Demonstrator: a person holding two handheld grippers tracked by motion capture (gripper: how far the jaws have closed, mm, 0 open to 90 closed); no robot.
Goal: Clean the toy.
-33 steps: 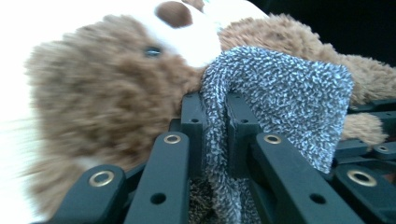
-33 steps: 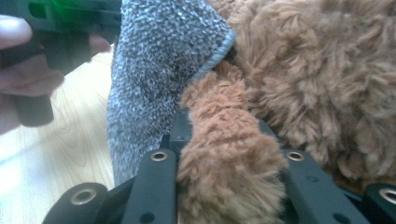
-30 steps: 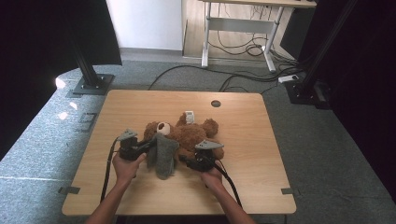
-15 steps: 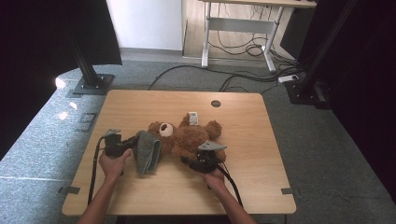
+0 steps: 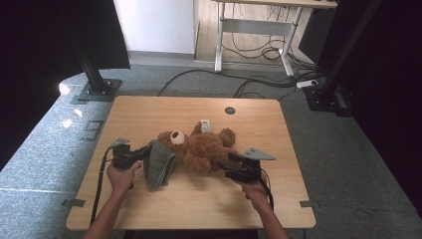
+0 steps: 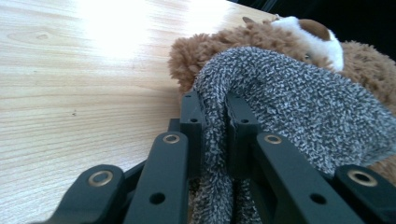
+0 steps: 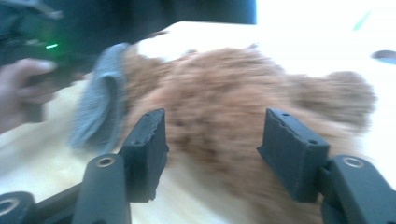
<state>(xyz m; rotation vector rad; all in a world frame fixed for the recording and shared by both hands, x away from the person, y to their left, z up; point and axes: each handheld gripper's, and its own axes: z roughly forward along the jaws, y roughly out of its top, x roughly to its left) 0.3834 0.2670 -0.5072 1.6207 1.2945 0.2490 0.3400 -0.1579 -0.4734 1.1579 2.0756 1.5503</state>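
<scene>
We pinch the grey knit garment [image 6: 280, 98] in our left gripper [image 5: 130, 155], just left of the teddy bear [image 5: 201, 147] mid-table, to pull it clear. Our right gripper [image 5: 238, 171], jaws just opened and empty, sits by the bear's right side.

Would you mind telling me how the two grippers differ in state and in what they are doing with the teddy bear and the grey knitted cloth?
The left gripper is shut on the grey knitted cloth; the right gripper holds nothing, its jaws having just opened. The left gripper's jaws are almost together with cloth pinched between them, while the right gripper's stand wide apart, facing the teddy bear. Both are hand-held, low over the wooden table, on opposite sides of the bear.
</scene>
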